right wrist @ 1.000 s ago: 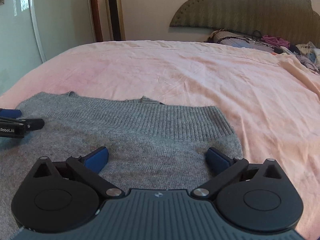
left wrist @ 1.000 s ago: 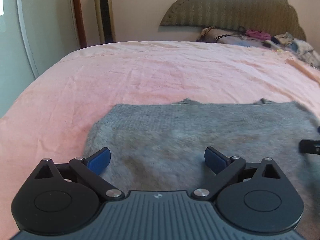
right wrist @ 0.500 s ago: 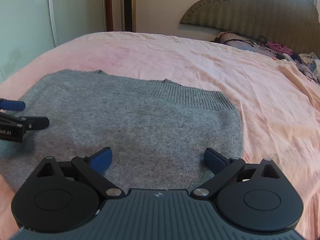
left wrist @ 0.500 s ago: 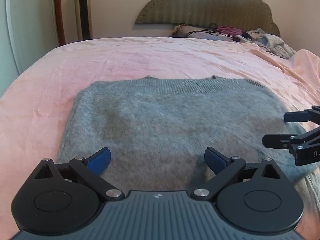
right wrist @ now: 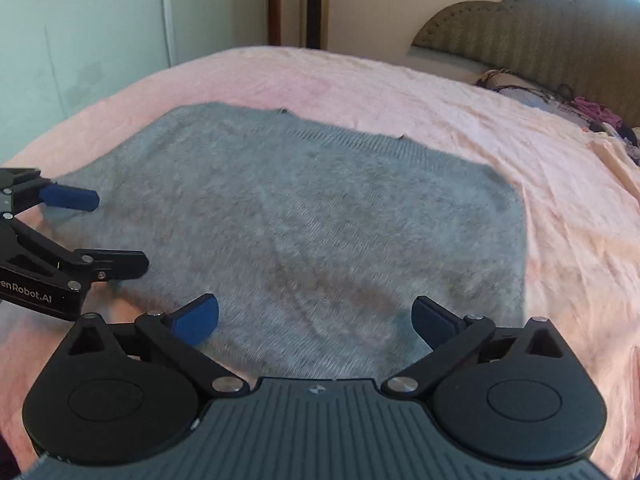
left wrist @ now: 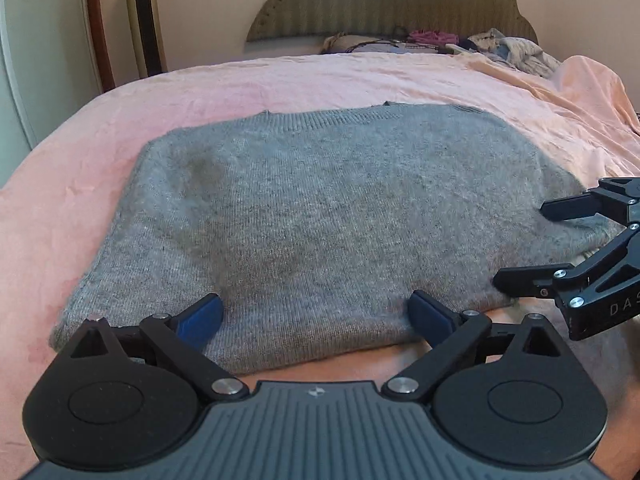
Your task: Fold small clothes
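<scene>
A: The grey sweater (left wrist: pixel 320 216) lies flat on the pink bedspread (left wrist: pixel 280 80), ribbed edge towards twelve o'clock, near edge right at the left gripper (left wrist: pixel 316 316).

B: Left gripper's fingers are spread wide with nothing between them, blue pads (left wrist: pixel 200 318) resting over the near hem. The right gripper (right wrist: pixel 316 316) is spread wide too and holds nothing, its pads over the knit.

A: Any writing?

B: In the right wrist view, the other gripper at nine o'clock reads "enRobot.AI", the start cut off. In the left wrist view, the gripper at three o'clock shows "DAS", the rest out of frame.

A: Background?

B: Padded headboard (left wrist: pixel 384 0) at twelve o'clock, loose clothes (left wrist: pixel 500 48) piled just below it around one o'clock.
</scene>
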Demonstrator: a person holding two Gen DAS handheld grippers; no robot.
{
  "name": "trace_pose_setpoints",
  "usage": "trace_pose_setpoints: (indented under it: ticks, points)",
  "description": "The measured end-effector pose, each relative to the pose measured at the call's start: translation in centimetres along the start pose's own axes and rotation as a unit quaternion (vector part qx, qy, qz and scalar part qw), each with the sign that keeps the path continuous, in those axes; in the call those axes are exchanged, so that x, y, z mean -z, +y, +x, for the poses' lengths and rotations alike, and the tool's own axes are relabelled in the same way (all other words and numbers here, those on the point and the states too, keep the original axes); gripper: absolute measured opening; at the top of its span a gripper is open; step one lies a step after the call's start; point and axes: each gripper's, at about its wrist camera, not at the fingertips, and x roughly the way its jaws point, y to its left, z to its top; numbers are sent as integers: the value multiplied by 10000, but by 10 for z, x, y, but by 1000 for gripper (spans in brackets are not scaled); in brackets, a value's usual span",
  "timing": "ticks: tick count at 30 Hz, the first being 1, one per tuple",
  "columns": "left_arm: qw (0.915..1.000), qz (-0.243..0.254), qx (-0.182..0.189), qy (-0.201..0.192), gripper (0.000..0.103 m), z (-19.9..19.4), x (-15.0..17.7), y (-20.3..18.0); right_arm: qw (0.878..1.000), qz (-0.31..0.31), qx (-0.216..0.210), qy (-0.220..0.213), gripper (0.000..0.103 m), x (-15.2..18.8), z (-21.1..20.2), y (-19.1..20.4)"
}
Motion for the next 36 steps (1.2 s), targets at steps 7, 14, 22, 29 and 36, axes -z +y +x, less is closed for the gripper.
trace_pose_setpoints:
  ticks: [7,14,22,29,36]
  points:
    - [9996,-26,-65,258,102,-7,1,-1,9997,178,-135,-73,98,-3,-20,5]
    - [9958,-860,268,-172,100,-50,13,20,9995,297,-68,-22,98,10,-30,2]
    - [9340,-3399,1086,189,100,-46,25,88,9978,602,45,-284,99,22,-63,-8]
    - [8397,-5184,1615,106,100,-31,45,119,9995,163,240,90,103,17,-20,2]
    - [8114,-5726,1129,-319,100,-23,41,128,9985,514,2,-200,103,8,-41,-10]
